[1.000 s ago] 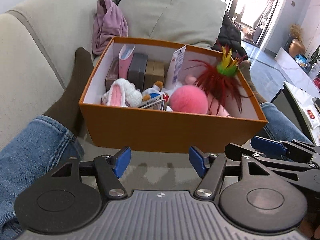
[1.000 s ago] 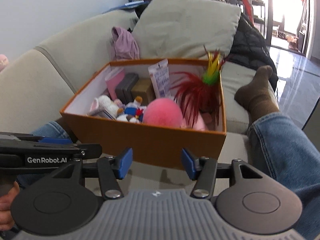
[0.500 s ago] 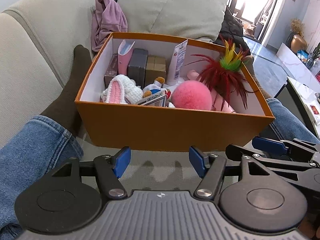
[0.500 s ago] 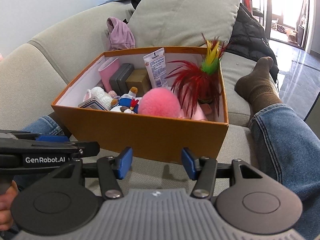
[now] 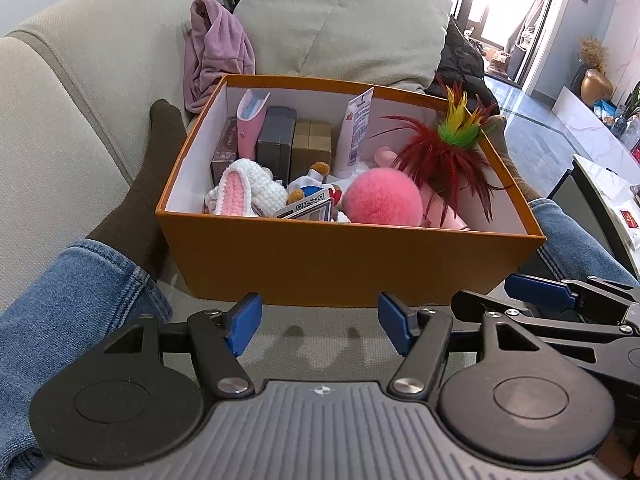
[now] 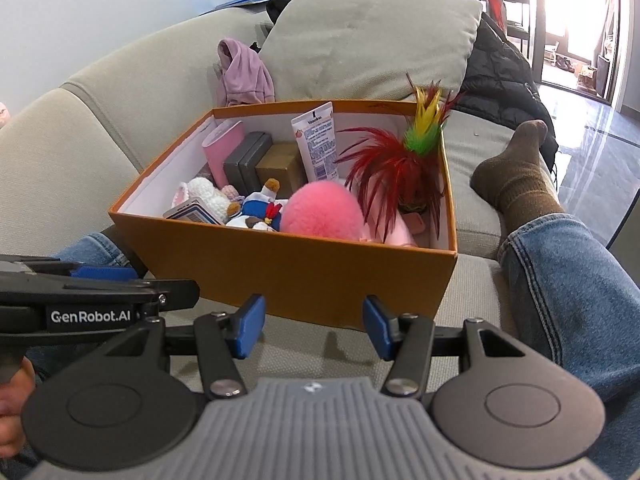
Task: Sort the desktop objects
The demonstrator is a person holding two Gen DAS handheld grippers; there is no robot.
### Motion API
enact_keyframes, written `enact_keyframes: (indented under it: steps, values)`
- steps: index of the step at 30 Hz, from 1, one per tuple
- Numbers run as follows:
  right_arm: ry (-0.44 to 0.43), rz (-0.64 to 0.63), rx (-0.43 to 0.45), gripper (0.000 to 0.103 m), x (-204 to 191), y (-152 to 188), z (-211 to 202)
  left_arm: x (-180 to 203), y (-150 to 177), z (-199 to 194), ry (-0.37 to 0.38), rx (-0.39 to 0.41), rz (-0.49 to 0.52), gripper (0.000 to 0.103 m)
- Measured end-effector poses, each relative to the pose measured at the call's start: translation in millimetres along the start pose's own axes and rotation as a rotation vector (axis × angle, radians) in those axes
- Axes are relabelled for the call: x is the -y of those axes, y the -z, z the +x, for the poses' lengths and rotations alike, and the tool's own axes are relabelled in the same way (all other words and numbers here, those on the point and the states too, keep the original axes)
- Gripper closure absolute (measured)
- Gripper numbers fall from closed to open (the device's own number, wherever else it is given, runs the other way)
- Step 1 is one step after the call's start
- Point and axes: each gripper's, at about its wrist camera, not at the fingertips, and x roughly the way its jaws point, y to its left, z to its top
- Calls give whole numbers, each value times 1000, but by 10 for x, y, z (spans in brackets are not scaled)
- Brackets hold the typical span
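An orange box [image 5: 352, 264] [image 6: 296, 276] sits on the sofa between the person's legs. It holds a pink pompom [image 5: 382, 198] [image 6: 322, 210], a red feather toy [image 5: 448, 152] [image 6: 400, 164], a white cream tube [image 5: 356, 132] [image 6: 318, 142], a crochet bunny [image 5: 240, 192], a small doll [image 6: 256, 210], a card [image 5: 308, 210] and small upright boxes [image 5: 276, 144]. My left gripper [image 5: 320, 324] is open and empty just in front of the box. My right gripper [image 6: 314, 328] is open and empty beside it, also short of the box.
Legs in jeans [image 5: 68, 292] [image 6: 568, 280] with brown socks [image 6: 516, 172] flank the box. A grey cushion [image 5: 344, 24] and a purple cloth [image 5: 216, 48] lie behind it. A white table [image 5: 600, 184] stands at the right.
Both grippers have risen and tilted down a little, so more of the box's inside shows. Both stay open and empty.
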Motion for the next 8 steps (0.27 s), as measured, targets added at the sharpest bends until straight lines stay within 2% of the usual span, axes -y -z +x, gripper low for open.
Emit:
enact_keyframes:
  steps: [8]
  values:
    - [-13,-6,10,46,-16,-14,-27,-16,-3,-68,-12,16,-1,27]
